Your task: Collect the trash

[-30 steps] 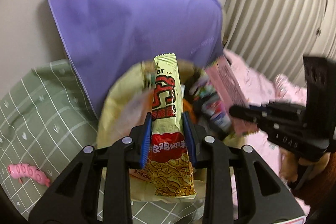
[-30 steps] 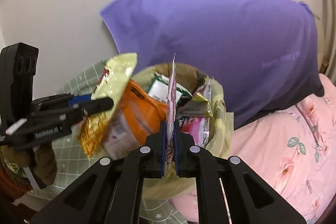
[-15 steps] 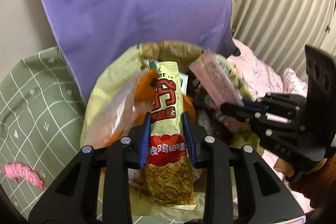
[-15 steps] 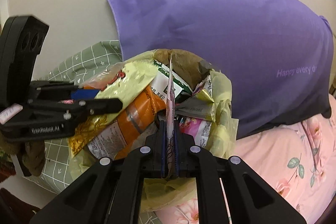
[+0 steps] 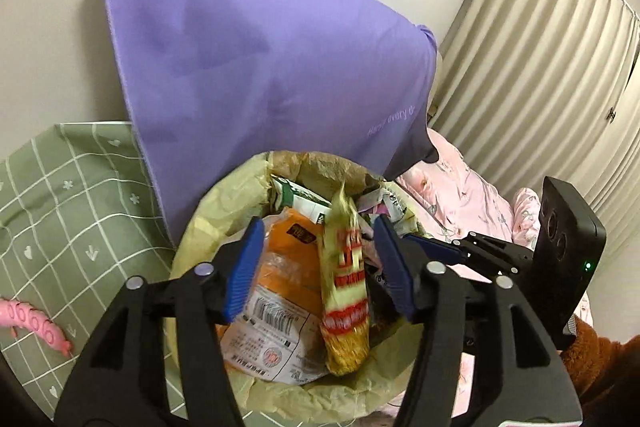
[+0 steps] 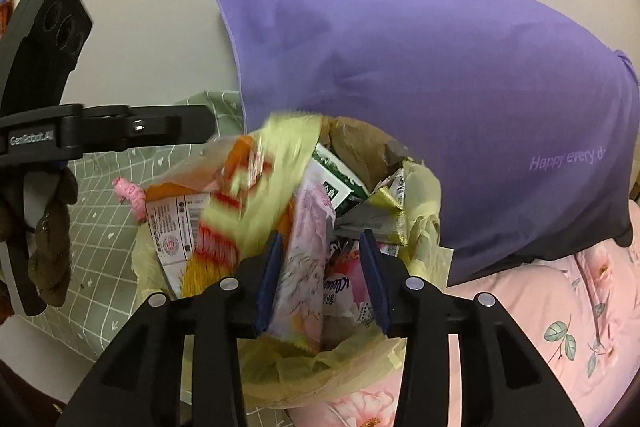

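Observation:
Below both grippers stands a bin lined with a yellow bag (image 5: pixel 208 211) (image 6: pixel 420 187), stuffed with wrappers. My left gripper (image 5: pixel 320 267) hangs over it with its jaws opening. A yellow and red snack wrapper (image 5: pixel 344 291) (image 6: pixel 240 203), blurred, drops loose between the blue pads onto an orange packet (image 5: pixel 288 251). My right gripper (image 6: pixel 322 277) is over the bin's near side, jaws opening too. A pink wrapper (image 6: pixel 308 259) stands between its pads, leaning at the left one and clear of the right one. Each gripper shows in the other's view: the right gripper (image 5: pixel 416 241) and the left gripper (image 6: pixel 200 125).
A big purple pillow (image 5: pixel 260 67) leans on the wall behind the bin. A green checked cloth (image 5: pixel 60 195) with a pink toy (image 5: pixel 36 323) lies to the left, pink floral bedding (image 6: pixel 560 307) to the right. Striped curtains (image 5: pixel 540 67) hang at far right. A brown sleeve (image 5: pixel 592 359) holds the right gripper.
Both grippers have opened over the bin. The yellow and red wrapper has slipped from the left pads and falls; the pink wrapper is let go by the right pads and tilts left.

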`<state>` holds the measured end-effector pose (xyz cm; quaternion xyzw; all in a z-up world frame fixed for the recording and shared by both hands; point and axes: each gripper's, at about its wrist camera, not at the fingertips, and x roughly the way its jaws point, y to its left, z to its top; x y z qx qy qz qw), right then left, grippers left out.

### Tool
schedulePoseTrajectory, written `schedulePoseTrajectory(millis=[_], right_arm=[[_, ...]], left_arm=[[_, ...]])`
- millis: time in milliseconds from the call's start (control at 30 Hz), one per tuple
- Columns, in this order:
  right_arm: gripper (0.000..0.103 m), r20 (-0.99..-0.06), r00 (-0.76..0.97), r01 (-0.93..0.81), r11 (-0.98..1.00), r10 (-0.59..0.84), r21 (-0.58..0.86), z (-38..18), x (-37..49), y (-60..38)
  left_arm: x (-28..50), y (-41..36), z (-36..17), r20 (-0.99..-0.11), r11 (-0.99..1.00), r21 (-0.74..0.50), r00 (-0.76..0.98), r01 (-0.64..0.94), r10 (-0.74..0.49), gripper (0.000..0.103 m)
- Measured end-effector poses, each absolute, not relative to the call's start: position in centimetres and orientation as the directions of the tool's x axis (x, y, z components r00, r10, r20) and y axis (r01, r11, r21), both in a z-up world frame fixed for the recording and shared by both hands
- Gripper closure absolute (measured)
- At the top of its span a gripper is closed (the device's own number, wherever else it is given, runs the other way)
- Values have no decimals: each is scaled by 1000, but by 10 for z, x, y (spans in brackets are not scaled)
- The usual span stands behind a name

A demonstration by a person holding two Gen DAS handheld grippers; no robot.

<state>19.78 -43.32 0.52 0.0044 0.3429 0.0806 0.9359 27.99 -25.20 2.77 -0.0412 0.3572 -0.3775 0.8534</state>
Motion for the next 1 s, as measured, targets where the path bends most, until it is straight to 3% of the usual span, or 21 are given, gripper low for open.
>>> schedulePoseTrajectory(millis=[67,133,300,433,700,1000], right_arm=[[57,-624,766,-137,988,154,75,8,192,-432],[57,-611,776,-132,988,154,82,11,187,-430],[56,-565,805,-140,984,178,111,30,160,-407],[48,-542,818,-164,981,194,104,47,132,-372],[48,-528,796,-284,953,296,107,58,68,-275],[48,-562,750,-373,925,349,75,36,26,-194]], left_arm=[[274,-243,30,-569,729,-337,488,596,-662,38],[262,-225,33,-562,751,-335,519,569,-644,31],[213,-172,47,-557,839,-269,635,472,-536,25],[164,-117,54,-546,907,-205,725,369,-419,24],[72,-23,41,-567,987,-50,810,151,-153,24],[12,23,29,-564,999,-18,825,28,-33,24]])
